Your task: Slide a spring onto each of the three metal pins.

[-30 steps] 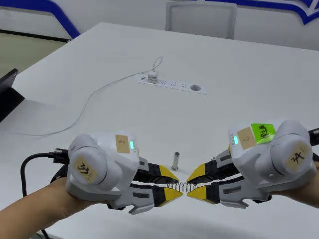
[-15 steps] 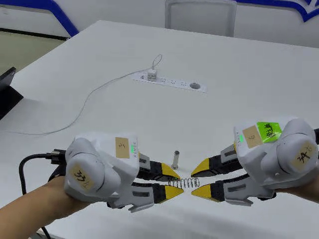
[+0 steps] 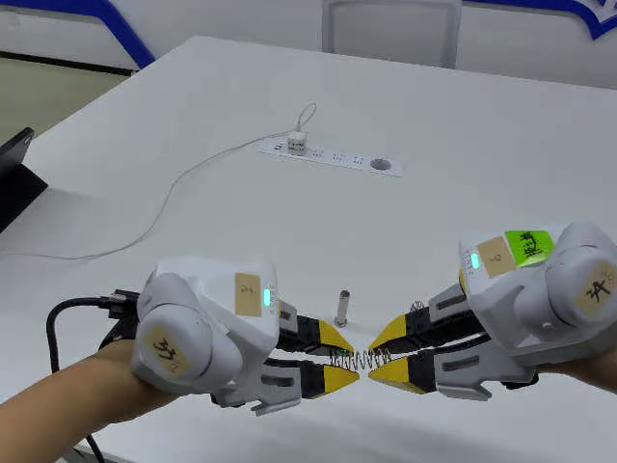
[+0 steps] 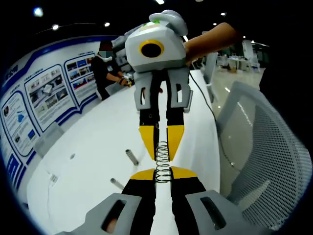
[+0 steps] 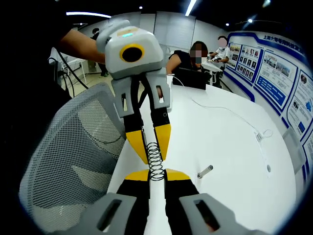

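Both spring (image 3: 359, 360) ends pinched, one by left gripper (image 3: 349, 360), other by right gripper (image 3: 374, 362); spring horizontal between them, upright pin (image 3: 341, 309) just beyond, nearer left gripper

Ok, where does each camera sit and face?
Head view: on the headset, looking down at the table; left claw, right claw and forearms show.
Left gripper view: on the left claw, facing the right claw; own jaws at bottom.
Right gripper view: on the right claw, facing the left claw; own jaws at bottom.
All share the spring between the claws.
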Demonstrator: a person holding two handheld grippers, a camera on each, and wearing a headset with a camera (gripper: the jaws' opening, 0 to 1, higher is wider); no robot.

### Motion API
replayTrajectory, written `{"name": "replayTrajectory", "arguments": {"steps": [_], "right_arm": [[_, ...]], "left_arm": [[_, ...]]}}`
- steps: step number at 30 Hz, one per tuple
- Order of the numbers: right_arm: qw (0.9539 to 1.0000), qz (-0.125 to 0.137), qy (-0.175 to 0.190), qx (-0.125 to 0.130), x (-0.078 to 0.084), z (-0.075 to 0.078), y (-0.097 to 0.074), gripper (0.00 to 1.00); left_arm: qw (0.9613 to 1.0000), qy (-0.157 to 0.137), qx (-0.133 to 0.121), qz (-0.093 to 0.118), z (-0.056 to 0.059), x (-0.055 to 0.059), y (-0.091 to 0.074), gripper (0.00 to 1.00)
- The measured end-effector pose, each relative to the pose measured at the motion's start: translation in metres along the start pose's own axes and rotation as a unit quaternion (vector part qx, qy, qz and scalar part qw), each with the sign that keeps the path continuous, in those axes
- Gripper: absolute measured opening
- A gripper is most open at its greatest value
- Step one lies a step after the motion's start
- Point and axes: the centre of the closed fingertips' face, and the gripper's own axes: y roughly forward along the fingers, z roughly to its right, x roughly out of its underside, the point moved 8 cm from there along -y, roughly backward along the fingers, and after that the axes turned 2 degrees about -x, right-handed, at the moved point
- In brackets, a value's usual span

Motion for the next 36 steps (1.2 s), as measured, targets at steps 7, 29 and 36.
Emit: {"name": "replayTrajectory", "arguments": {"steps": [7, 29, 36], "right_arm": [[0.9984, 0.049, 0.027, 0.003, -0.011, 0.001, -0.009, 0.11], [0.994, 0.094, 0.053, -0.019, -0.031, -0.007, -0.004, 0.11], [0.9939, 0.093, 0.056, -0.019, -0.034, -0.008, 0.002, 0.1]], "left_arm": [[0.9999, -0.003, -0.013, 0.008, -0.003, -0.001, 0.0, 0.1], [0.9978, -0.051, -0.021, 0.036, 0.006, 0.002, -0.004, 0.1], [0.9966, -0.072, -0.022, 0.035, 0.006, 0.007, -0.008, 0.11]]}}
